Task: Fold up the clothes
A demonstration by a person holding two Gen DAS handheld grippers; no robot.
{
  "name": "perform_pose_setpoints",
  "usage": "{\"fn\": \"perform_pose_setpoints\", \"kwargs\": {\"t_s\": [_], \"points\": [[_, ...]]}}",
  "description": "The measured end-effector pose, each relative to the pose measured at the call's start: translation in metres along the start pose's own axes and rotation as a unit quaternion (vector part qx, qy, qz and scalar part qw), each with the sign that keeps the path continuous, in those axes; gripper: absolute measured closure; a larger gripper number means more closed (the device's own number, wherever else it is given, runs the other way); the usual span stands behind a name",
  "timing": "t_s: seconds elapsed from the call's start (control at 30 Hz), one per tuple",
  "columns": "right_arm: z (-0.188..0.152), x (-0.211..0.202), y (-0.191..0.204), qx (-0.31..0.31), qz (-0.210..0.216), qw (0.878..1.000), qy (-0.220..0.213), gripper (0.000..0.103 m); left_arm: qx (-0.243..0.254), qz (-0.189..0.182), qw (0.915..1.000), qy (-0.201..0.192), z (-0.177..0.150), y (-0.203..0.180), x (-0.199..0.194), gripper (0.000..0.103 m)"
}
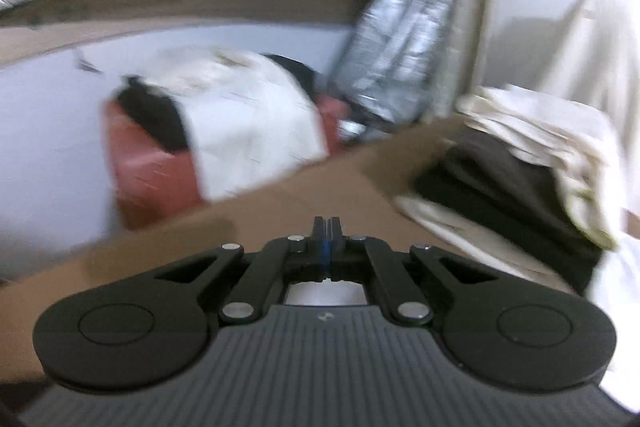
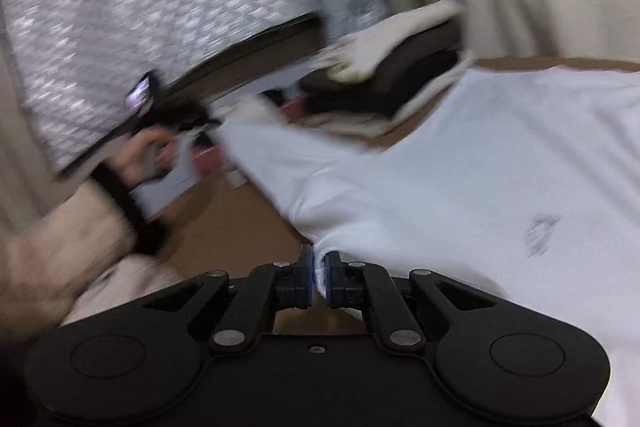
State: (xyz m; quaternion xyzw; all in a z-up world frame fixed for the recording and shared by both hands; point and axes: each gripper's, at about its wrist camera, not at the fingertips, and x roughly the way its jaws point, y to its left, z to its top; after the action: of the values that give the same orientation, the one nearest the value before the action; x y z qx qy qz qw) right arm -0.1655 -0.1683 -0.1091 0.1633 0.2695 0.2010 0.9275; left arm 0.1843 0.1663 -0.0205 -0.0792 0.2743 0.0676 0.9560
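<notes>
My right gripper [image 2: 318, 267] was clamped on a bunched edge of the soft white garment [image 2: 460, 163] spread over the brown tabletop [image 2: 224, 223]; my left gripper [image 1: 327, 227] was pressed together, empty, angled downward.

The shirt [image 2: 460, 163] was soft white cloth; the gripper [image 2: 317, 273] matt black plastic; the worktop [image 1: 312, 195] smooth brown.

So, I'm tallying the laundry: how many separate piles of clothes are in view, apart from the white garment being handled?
2. One folded stack sits on the brown table, far corner; one heap lies over the red box beyond it. Blur may hide others.
</notes>
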Motion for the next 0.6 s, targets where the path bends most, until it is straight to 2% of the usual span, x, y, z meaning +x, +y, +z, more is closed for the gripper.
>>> {"fn": "perform_pose_setpoints", "kwargs": {"t_s": [0.07, 0.17, 0.33, 0.4, 0.43, 0.47, 0.5, 0.57, 0.6], "points": [[-0.012, 0.007, 0.006, -0.001, 0.006, 1.0, 0.025, 0.095, -0.001, 0.01, 0.9997, 0.021, 0.003, 0.016, 0.016, 0.103], [-0.03, 0.03, 0.006, 0.024, 0.0, 0.997, 0.069, 0.094, -0.028, -0.011, 0.9939, 0.106, -0.012, 0.029, 0.047, 0.103], [-0.048, 0.049, 0.021, -0.025, -0.072, 0.986, 0.145, 0.092, -0.057, -0.068, 0.9824, 0.165, -0.052, 0.026, 0.05, 0.096], [-0.045, 0.046, 0.021, -0.02, -0.07, 0.987, 0.142, 0.089, -0.08, -0.097, 0.9767, 0.174, -0.064, 0.027, 0.046, 0.082], [-0.043, 0.043, 0.021, -0.016, -0.066, 0.988, 0.138, 0.087, -0.095, -0.117, 0.974, 0.169, -0.068, 0.028, 0.043, 0.067], [-0.042, 0.04, 0.022, -0.011, -0.062, 0.989, 0.134, 0.08, -0.109, -0.136, 0.971, 0.164, -0.073, 0.029, 0.039, 0.057], [-0.039, 0.037, 0.022, -0.007, -0.056, 0.99, 0.129, 0.076, -0.114, -0.15, 0.9694, 0.157, -0.075, 0.029, 0.037, 0.055], [-0.036, 0.038, 0.02, 0.002, -0.044, 0.991, 0.126, 0.059, -0.122, -0.178, 0.9656, 0.145, -0.079, 0.028, 0.034, 0.047], [-0.037, 0.041, 0.019, 0.009, -0.043, 0.991, 0.127, 0.056, -0.122, -0.185, 0.9636, 0.149, -0.079, 0.024, 0.037, 0.046]]}}
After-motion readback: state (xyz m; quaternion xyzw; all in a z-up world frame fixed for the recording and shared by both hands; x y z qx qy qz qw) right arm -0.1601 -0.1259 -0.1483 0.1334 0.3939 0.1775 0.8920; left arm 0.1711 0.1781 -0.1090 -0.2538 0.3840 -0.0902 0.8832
